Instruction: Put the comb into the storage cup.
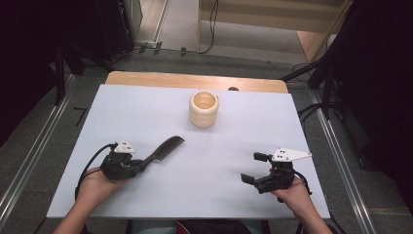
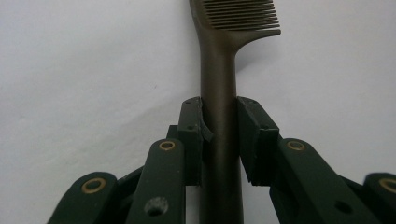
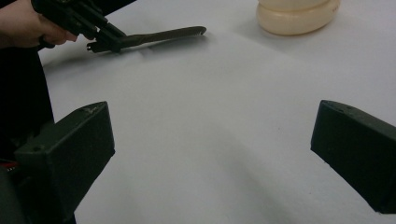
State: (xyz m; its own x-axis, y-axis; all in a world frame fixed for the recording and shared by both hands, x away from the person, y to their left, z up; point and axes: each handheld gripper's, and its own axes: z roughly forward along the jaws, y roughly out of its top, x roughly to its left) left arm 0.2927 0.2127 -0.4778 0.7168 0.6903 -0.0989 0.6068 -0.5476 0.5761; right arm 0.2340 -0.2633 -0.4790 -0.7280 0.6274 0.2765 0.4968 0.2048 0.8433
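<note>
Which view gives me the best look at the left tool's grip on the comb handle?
The left gripper view: the left tool has both pads pressed on the comb handle, teeth ahead. The high view shows the whole comb lying on the table. The right gripper view shows it far off, side-on.

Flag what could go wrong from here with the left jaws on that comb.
1. The left gripper clamps the comb only at the far end of its handle; the long toothed end could droop or twist when lifted.
2. The cream ribbed holder has a narrow mouth and stands loose on the table; a misaimed comb might tip it.
3. The right gripper hangs open, away from the holder, so nothing steadies it.
</note>
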